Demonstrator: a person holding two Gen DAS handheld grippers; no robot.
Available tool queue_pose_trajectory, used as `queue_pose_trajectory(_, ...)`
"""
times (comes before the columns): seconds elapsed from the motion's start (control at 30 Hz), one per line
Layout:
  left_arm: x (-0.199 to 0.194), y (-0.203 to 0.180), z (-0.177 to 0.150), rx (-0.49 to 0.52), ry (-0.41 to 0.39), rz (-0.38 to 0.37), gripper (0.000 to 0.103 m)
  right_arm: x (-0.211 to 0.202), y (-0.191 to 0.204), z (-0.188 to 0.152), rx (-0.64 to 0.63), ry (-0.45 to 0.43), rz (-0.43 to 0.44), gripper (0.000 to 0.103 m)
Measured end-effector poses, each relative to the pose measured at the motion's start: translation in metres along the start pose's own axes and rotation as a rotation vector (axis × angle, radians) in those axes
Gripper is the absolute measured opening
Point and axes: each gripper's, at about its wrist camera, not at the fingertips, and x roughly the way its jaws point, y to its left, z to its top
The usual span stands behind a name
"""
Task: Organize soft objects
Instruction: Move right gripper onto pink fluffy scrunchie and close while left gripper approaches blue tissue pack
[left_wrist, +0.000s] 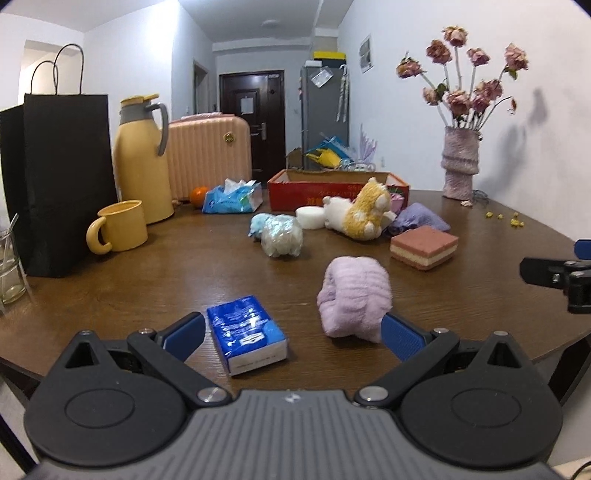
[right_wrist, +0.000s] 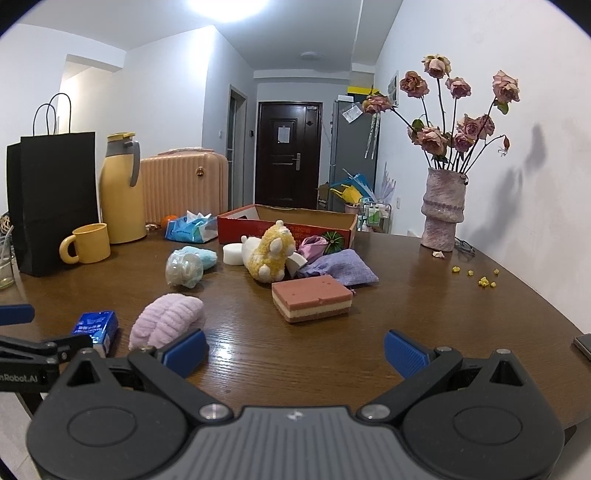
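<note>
Lilac plush roll (left_wrist: 354, 295): near centre of the wooden table (left_wrist: 147, 280), just beside the left gripper's right finger; looks light and squashy, best pinched across its ribbed middle.
Blue tissue pack (left_wrist: 246, 332): lying between the left gripper's fingers; soft, its wrap probably slippery.
Layered sponge block (right_wrist: 312, 298): mid-table, ahead of the right gripper; likely springy, grip its flat sides.
Yellow-and-white plush toy (right_wrist: 271, 253): farther back, beside the red cardboard box (right_wrist: 288, 221), the likely bin.
Left gripper (left_wrist: 291, 338): jaws spread wide, grasping nothing.
Right gripper (right_wrist: 295, 350): jaws spread wide, empty.
Room: bare wood near and right; table edge curves away on the right; yellow mug (left_wrist: 120, 230) and vase (right_wrist: 443, 212) stand well clear.
</note>
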Motion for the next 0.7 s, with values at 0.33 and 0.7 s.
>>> queue_pose_trajectory(0.33,0.012,0.02,-0.002,-0.03,0.015,0.071,0.103,0.023,0.018,0.01,-0.041,0.013,0.062,0.103)
queue_pose_trajectory(0.7,0.013,0.047,-0.003,-0.069,0.005,0.126,0.103,0.055,0.058,0.02,-0.115,0.035,0.167,0.103)
